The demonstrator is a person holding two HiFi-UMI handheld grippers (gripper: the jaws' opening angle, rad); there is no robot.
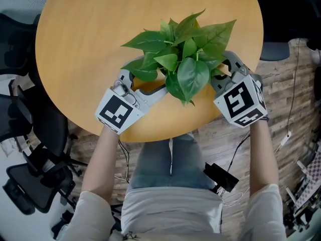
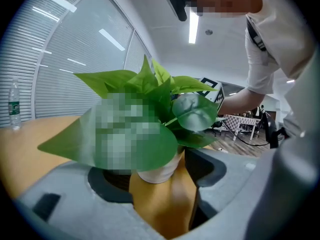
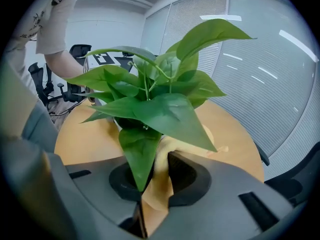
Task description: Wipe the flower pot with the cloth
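- Closest in, my right gripper (image 1: pixel 224 70) has its fingers (image 3: pixel 192 176) drawn in on the yellow cloth (image 3: pixel 159 194). The fold fills the narrow gap between them and bunches up past the tips.
- My left gripper (image 1: pixel 146 84) carries nothing. Its fingers (image 2: pixel 207 171) stand apart on either side of the flower pot (image 2: pixel 159 173). A thin strip of counter shows between the pot's wall and the finger on the right of that view, so I judge that they bracket the pot rather than clamp it.
- The white pot stands upright close to the counter's near edge, between my two hands. From my head I cannot see it at all, because the leaves (image 1: pixel 185 54) cover it.
- From the cloth hand, the pot lies straight ahead, just beyond the bunched cloth and behind a long leaf that hangs down over the fingers. I cannot tell whether the cloth touches the wall.
- The coming wipe depends on this: the pot's long axis is vertical, so I expect the cloth to travel around the wall from the right side, going in low under the foliage.
- The left fingers are the nearer pair and are placed well to steady the pot, but the right hand is the one with the cloth.
- The round wooden counter (image 1: pixel 100 34) runs on past the plant.
- Farthest off, a water bottle (image 2: pixel 14 104) stands at the left edge of the left gripper view, in front of a wall of blinds.
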